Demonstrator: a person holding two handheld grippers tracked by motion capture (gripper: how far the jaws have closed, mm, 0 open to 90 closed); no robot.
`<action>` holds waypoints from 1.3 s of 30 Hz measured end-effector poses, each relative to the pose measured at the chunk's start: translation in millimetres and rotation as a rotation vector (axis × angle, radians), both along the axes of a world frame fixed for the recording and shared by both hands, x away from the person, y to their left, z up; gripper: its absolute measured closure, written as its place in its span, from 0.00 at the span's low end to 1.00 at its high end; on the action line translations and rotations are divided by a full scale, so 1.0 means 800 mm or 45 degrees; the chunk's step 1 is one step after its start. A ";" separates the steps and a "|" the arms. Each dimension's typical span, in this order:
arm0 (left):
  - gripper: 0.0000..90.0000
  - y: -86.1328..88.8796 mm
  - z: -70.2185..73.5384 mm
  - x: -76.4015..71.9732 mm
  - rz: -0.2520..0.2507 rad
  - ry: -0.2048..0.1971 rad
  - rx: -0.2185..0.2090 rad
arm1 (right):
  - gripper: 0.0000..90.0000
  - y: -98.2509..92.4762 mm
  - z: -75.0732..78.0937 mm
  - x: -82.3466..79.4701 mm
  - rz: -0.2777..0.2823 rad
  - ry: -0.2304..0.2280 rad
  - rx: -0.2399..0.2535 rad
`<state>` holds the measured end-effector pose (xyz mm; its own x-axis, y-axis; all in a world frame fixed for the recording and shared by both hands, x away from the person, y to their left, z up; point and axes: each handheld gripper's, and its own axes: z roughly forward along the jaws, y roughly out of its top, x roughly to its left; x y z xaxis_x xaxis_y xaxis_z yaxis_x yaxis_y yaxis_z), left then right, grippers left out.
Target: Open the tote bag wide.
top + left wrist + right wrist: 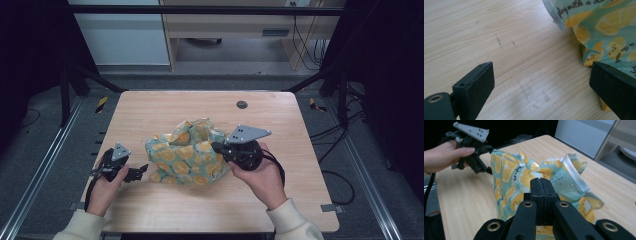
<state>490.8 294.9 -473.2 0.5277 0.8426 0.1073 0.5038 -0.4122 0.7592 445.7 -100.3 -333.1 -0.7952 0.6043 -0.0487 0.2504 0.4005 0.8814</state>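
A: Where is the crumpled teal cloth printed with yellow lemon slices (186, 157)?

B: It sits in a loose heap near the middle of the pale wooden table (165, 105), between the two hands. In the right gripper view its white-edged hem (574, 173) stands up at the far side of the heap.

A: And the right gripper (216, 147)?

B: Its jaws are pressed flat together, clenched. In the right gripper view they meet with no gap, right in front of the cloth. From above, the tips lie against the heap's right side, under the grey three-cornered plate (248, 133). Whether a fold is pinched between them, I cannot tell.

A: The left gripper (142, 170)?

B: Released. In the left gripper view its two black jaws stand wide apart with bare wood between them. The cloth's edge lies just beside one jaw; the print reads "play with a" there. The left hand (104, 190) holds it low over the table, at the heap's left side.

A: Anything else on the table?

B: A small dark round grommet (242, 104) near the far edge, well apart from the cloth.
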 end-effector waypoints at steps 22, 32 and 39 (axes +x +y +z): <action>0.06 0.000 0.000 0.000 0.002 0.003 0.004 | 1.00 -0.022 -0.038 -0.033 -0.004 0.066 -0.030; 0.06 0.000 -0.001 0.000 -0.002 0.013 0.006 | 1.00 -0.026 -0.084 -0.038 -0.003 0.173 -0.061; 0.07 0.000 0.004 -0.002 -0.008 0.011 -0.011 | 0.97 -0.027 -0.108 -0.037 -0.012 0.233 -0.081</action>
<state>489.2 294.8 -470.3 0.5341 0.8400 0.0956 0.5078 -0.4092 0.7581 416.1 -121.8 -419.5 -0.7888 0.6119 0.0581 0.4082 0.4508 0.7938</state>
